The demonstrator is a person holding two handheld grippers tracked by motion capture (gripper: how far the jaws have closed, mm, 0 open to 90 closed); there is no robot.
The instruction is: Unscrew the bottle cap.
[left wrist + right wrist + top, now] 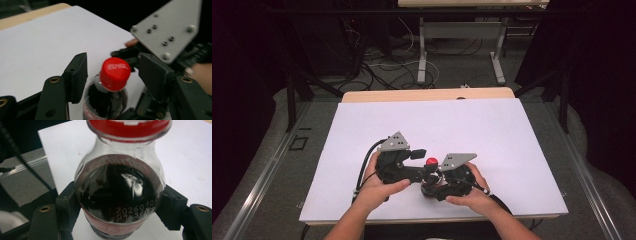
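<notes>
On near table [362, 125], right gripper [117, 205] clenched round cola bottle [117, 192]; left gripper [112, 75] released, jaws either side of red cap [115, 73], not touching.

Two hand-held grippers, left [419, 154] and right [430, 184], meet at a red-capped bottle [431, 170] on the white table [492, 135].
</notes>
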